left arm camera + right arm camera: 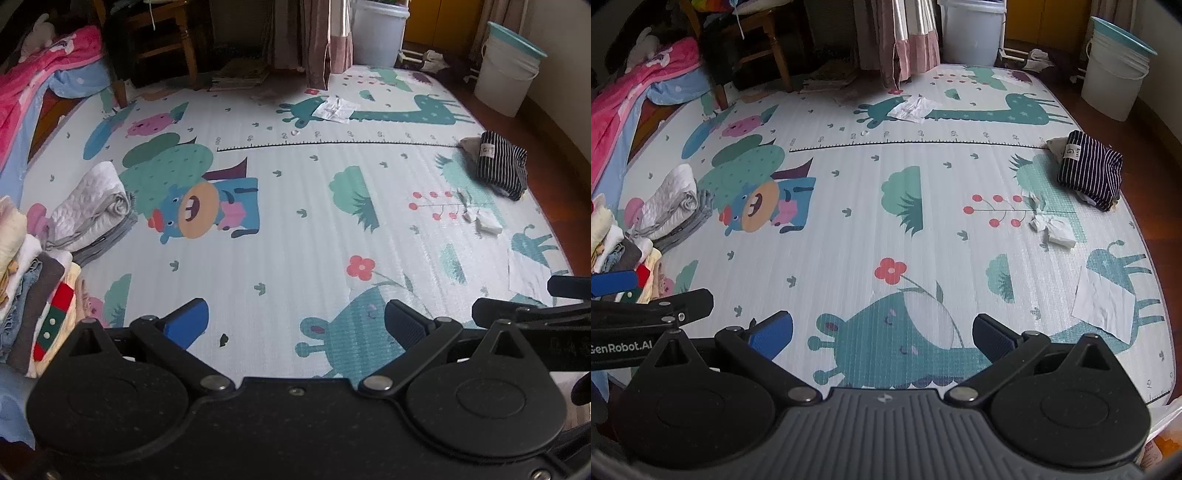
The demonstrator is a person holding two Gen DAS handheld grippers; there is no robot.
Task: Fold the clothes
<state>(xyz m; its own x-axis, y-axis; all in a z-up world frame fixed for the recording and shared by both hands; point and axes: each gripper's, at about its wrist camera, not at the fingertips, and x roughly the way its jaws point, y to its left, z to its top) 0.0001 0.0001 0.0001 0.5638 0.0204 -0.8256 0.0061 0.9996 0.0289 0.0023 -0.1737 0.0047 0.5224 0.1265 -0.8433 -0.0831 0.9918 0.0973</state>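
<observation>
A folded navy striped garment [500, 164] [1089, 170] lies at the far right of the cartoon play mat [295, 221] [868, 229]. A folded grey-white quilted garment [92, 206] [670, 203] lies at the left. A pile of mixed clothes [33, 288] [617, 251] sits at the near left edge. My left gripper [295, 325] is open and empty above the mat. My right gripper [882, 332] is open and empty, beside the left one.
White papers and tissues [1052, 229] [1102, 302] [336, 109] lie scattered on the mat. White buckets [506, 70] [971, 31] stand at the back and right. A wooden chair [162, 40] and pink bedding [33, 85] are at the back left.
</observation>
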